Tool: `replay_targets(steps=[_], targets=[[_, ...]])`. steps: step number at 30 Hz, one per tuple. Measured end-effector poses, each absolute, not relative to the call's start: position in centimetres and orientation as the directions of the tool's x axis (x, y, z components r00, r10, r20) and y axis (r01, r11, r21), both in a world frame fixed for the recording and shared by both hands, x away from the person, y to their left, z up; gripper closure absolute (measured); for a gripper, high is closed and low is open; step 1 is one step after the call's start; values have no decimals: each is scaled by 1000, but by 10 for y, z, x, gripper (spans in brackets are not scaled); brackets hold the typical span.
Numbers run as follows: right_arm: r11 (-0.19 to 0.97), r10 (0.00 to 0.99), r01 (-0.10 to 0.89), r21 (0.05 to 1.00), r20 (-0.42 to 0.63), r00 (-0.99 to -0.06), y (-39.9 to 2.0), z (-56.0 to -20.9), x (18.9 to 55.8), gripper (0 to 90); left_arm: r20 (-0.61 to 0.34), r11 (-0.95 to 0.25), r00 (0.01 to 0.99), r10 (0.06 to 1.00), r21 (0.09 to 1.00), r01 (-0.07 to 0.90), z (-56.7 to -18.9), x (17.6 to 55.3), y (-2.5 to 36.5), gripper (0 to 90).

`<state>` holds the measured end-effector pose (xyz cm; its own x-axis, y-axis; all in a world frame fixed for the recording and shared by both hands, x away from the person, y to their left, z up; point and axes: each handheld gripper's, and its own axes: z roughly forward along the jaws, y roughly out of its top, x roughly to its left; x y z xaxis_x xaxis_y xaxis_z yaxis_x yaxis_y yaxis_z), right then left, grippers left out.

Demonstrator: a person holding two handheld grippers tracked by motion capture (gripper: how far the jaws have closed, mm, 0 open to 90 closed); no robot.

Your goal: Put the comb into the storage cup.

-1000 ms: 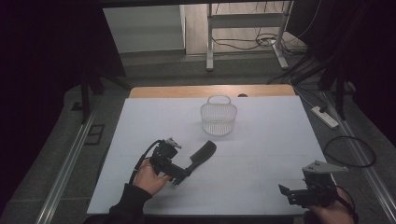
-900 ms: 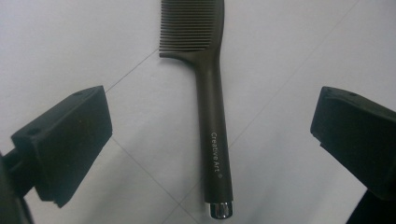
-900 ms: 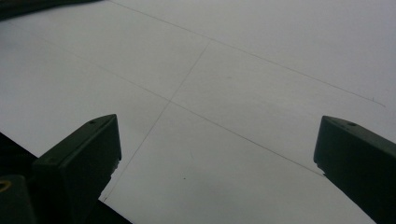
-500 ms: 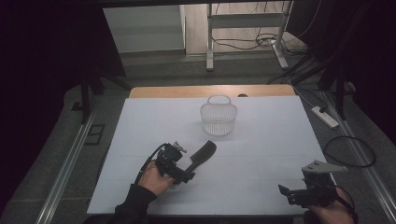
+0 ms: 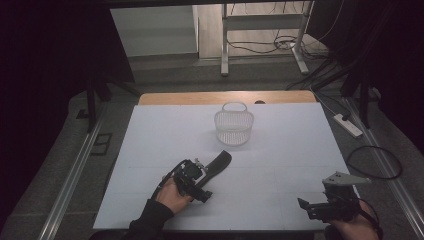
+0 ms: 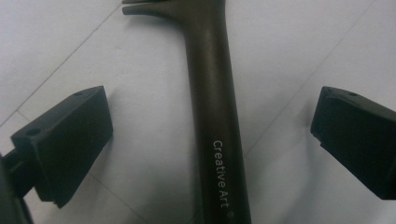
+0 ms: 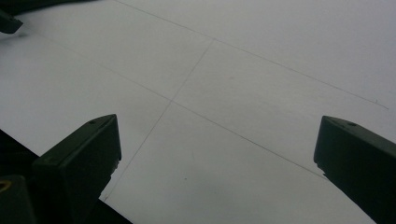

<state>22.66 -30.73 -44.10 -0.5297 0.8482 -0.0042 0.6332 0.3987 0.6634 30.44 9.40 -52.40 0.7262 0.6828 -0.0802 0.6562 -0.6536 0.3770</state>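
A dark brown utensil (image 5: 220, 162) lies flat on the white table, left of centre. Its long handle (image 6: 216, 107), printed "Creative Art", runs up between my left gripper's jaws and widens at the top edge of the left gripper view. My left gripper (image 5: 202, 171) (image 6: 212, 135) is open, with one jaw on each side of the handle and neither touching it. Near the table's front right corner my right gripper (image 5: 306, 206) (image 7: 217, 154) is open over bare table, with nothing between its jaws.
A white wire basket (image 5: 234, 128) with a handle stands upright at the back centre of the white table (image 5: 300, 150). A wooden strip (image 5: 200, 98) runs along the far edge. Faint pencil lines cross the tabletop. Cables and a power strip (image 5: 348, 125) lie on the floor to the right.
My left gripper has shifted slightly to the right and toward the front edge, staying at the utensil's handle. The utensil and the right gripper have hardly moved.
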Motion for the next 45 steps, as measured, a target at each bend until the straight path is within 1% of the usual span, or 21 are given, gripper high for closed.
replay_targets(steps=[2, 7, 8, 10, 12, 15, 18, 21, 22, 25, 31, 41, 45], targets=[[399, 847, 633, 663, -3, -531, -307, -441, 227, 8, -45, -668, 729, 683, 365, 648, -525, 302, 90, 0], [402, 846, 634, 661, -4, -532, -307, -441, 227, 8, -45, -668, 721, 692, 339, 662, -523, 303, 87, 0], [402, 846, 634, 660, -4, -533, -307, -441, 227, 8, -46, -667, 718, 694, 334, 666, -522, 303, 87, 8], [402, 847, 634, 661, -3, -532, -307, -441, 227, 8, -47, -671, 721, 691, 330, 664, -520, 303, 86, 51], [400, 847, 634, 661, -3, -532, -307, -441, 227, 8, -48, -665, 717, 696, 334, 668, -516, 302, 88, 138], [402, 847, 635, 660, -4, -532, -306, -441, 227, 8, -48, -654, 710, 702, 351, 670, -512, 302, 91, 351], [404, 847, 634, 659, -6, -532, -306, -441, 227, 8, -47, -653, 712, 701, 360, 667, -511, 300, 92, 501], [405, 846, 634, 659, -7, -533, -306, -441, 227, 8, -55, -645, 708, 705, 367, 671, -510, 299, 92, 678], [405, 846, 633, 659, -7, -534, -306, -441, 227, 9, -66, -635, 700, 711, 367, 679, -510, 300, 92, 708], [405, 846, 634, 659, -6, -534, -306, -441, 227, 9, -103, -612, 686, 721, 370, 699, -511, 302, 96, 722], [407, 844, 633, 659, -8, -536, -306, -441, 227, 9, -123, -594, 675, 727, 380, 709, -511, 303, 98, 725], [406, 844, 631, 661, -6, -537, -306, -441, 227, 9, -173, -540, 660, 731, 445, 714, -504, 303, 107, 726], [405, 844, 630, 663, -6, -536, -306, -441, 227, 9, -181, -539, 669, 720, 461, 705, -501, 301, 109, 725]])
